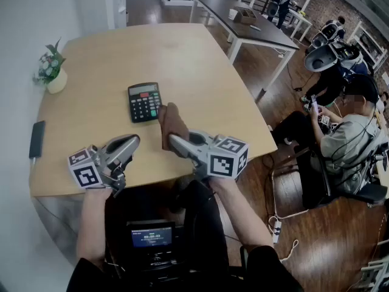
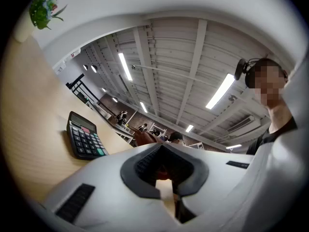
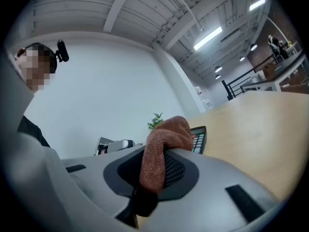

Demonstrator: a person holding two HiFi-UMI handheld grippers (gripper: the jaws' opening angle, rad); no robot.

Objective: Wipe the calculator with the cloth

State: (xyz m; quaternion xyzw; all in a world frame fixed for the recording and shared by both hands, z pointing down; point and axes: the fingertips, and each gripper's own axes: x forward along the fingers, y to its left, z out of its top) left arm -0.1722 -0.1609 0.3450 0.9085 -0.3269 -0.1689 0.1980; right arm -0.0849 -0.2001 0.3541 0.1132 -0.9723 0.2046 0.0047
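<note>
Calculator (image 1: 144, 101) lies flat, keys up, in the middle of the bench (image 1: 200, 53), clear on all sides so a cloth can sweep across it. The cloth (image 1: 172, 124) stands bunched at its 5 o'clock, just beside the lower right corner. The right gripper (image 1: 175, 142) has its fingers clamped low on the fold, so a rounded wad of fabric sticks out ahead as the wiping face. The left gripper (image 1: 129, 145) hovers at the calculator's 7 o'clock, fingers closed together on nothing; the reddish patch behind them is probably the cloth beyond. I judge it is parked near to steady the calculator.
</note>
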